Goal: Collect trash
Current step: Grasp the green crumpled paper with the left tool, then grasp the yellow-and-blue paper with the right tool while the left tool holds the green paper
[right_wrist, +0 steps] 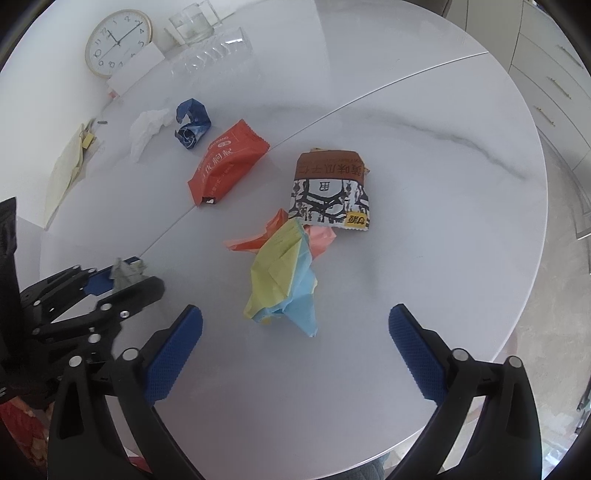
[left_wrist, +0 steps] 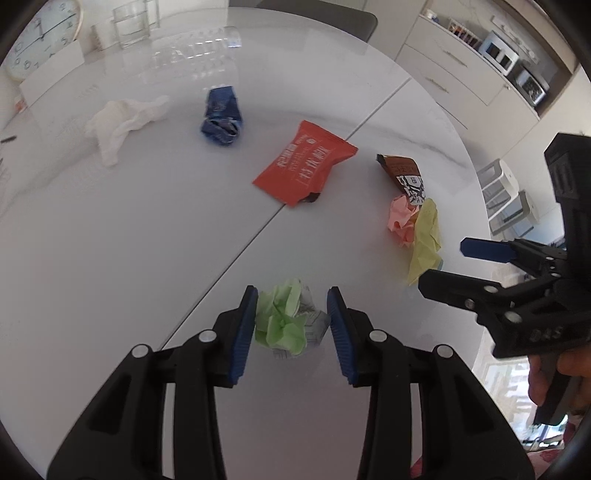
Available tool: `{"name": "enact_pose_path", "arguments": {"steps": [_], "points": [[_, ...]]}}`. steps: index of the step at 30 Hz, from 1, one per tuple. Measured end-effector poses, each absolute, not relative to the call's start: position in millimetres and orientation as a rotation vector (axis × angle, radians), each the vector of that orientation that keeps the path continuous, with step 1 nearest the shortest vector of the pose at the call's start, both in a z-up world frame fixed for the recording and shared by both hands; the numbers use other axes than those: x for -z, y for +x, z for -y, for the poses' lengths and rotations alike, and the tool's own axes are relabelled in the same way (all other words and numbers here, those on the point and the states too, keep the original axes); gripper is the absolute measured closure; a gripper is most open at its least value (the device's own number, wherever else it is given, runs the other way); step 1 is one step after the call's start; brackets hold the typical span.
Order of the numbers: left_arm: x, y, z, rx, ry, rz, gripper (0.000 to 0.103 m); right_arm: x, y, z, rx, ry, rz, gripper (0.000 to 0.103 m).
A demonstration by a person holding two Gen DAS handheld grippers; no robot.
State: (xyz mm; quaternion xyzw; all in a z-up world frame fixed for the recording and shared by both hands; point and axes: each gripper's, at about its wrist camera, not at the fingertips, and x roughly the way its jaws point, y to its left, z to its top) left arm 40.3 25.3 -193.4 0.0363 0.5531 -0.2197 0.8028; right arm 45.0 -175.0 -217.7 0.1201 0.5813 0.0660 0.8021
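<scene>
A crumpled green and white paper ball [left_wrist: 284, 321] lies on the white round table [left_wrist: 110, 258] between the blue pads of my left gripper [left_wrist: 291, 314], which is shut on it. The right wrist view shows that same gripper [right_wrist: 129, 275] low at the left with the paper in its tips. My right gripper [right_wrist: 295, 314] hangs wide open just above a yellow and light-blue paper wad [right_wrist: 280, 280], holding nothing. Pink paper [right_wrist: 321, 238] and a brown snack packet [right_wrist: 330, 188] lie beyond the wad. Farther off are a red wrapper [right_wrist: 229, 162], a blue wrapper [right_wrist: 192, 123] and a white tissue [right_wrist: 149, 127].
A wall clock [right_wrist: 118, 42] leans at the table's far edge beside clear glasses [right_wrist: 192, 26] and a white card. Yellowish papers [right_wrist: 68, 170] lie at the left rim. A seam runs across the tabletop. Cabinets with appliances [left_wrist: 498, 51] stand beyond the table's right edge.
</scene>
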Motion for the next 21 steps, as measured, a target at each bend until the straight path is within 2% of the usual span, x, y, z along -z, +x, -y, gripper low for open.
{"name": "enact_pose_path", "arguments": {"steps": [2,6,8,10,11,12,21], "points": [[189,36,-31,0.451,0.062,-1.186,0.065,221,47,173,-0.153,0.262,-1.25,0.013],[180,29,-40,0.436,0.031,-1.187,0.065,222,50,169,-0.157,0.229,-1.238,0.029],[177,25,-46,0.431,0.026,-1.182,0.065,221,51,167,-0.158,0.204,-1.236,0.039],[176,24,-43,0.429,0.025,-1.181,0.065,221,51,168,-0.169,0.203,-1.241,0.058],[176,23,-42,0.428,0.025,-1.182,0.065,221,50,169,-0.175,0.206,-1.244,0.062],[176,22,-43,0.428,0.024,-1.183,0.065,221,50,170,-0.178,0.204,-1.246,0.064],[164,15,-15,0.451,0.044,-1.166,0.065,199,31,189,-0.195,0.192,-1.211,0.065]]}}
